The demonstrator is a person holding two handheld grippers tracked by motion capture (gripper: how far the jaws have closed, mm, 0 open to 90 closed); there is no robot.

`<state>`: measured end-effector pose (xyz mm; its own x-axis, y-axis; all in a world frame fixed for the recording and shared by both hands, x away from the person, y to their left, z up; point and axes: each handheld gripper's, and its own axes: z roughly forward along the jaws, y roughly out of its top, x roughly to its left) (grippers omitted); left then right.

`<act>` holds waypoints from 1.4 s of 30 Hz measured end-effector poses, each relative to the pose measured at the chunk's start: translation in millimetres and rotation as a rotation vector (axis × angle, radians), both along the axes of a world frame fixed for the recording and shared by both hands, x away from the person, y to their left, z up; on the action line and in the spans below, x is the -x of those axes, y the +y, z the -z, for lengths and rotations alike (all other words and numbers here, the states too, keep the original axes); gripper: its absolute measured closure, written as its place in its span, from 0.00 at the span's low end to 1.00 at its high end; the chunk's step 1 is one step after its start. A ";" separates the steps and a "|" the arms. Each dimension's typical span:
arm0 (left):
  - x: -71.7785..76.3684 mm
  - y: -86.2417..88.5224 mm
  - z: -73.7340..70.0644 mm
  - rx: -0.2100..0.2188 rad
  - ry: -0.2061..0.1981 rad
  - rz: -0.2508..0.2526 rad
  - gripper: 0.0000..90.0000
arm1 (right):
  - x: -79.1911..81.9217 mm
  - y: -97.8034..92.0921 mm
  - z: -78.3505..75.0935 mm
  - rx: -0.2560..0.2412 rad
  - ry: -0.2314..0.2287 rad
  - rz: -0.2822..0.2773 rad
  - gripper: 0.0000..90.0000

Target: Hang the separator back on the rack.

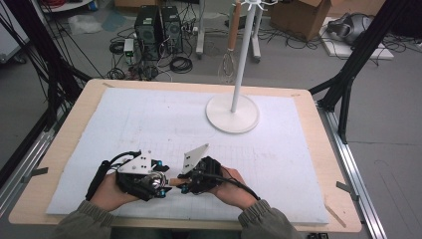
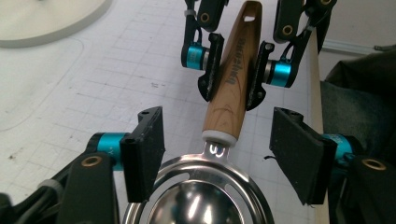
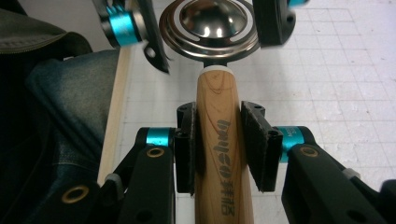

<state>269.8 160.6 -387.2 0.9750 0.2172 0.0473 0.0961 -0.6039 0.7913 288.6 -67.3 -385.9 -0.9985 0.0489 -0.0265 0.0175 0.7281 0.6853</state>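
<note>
We saw a ladle point(image 2: 205, 196) with a glossy, mirror-smooth metal bowl and a smooth wooden handle point(image 3: 222, 154). The pads point(image 3: 254, 144) looked matt black; the mat point(image 1: 164, 124) matt white.

Lab / robot test cell, not a home. Evidence: 2 PC towers point(image 1: 159, 31) on bare concrete floor w/ loose cables point(image 1: 180, 63), black alu frame struts point(image 1: 359, 56) round the table point(image 1: 69, 130), cardboard box point(image 1: 302, 16) at back, gridded white mat point(image 1: 149, 119) on the wood top.

Brown wooden handle point(image 3: 223, 154), shiny silver bowl point(image 3: 210, 18), white gridded mat point(image 1: 164, 124).
</note>
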 end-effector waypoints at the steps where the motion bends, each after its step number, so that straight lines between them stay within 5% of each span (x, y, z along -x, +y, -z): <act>1: 0.1 -1.3 0.9 -0.005 0.005 0.001 0.43 | 1.0 0.4 -0.8 0.005 -0.003 -0.005 0.75; 20: -1.0 -15.7 6.8 -0.094 0.047 0.085 0.71 | 10.2 6.2 -7.2 0.048 -0.055 -0.057 0.75; 26: -0.4 -18.2 6.8 -0.121 0.033 0.096 0.76 | 9.0 5.6 -6.0 0.049 -0.048 -0.070 0.75; 34: 0.6 -19.4 3.2 -0.131 0.020 0.101 0.77 | 3.7 1.8 -5.5 0.014 -0.023 -0.080 0.73; 42: -0.3 -9.0 0.5 -0.125 0.005 0.055 0.77 | -0.4 -13.5 -6.7 -0.056 -0.009 0.009 0.60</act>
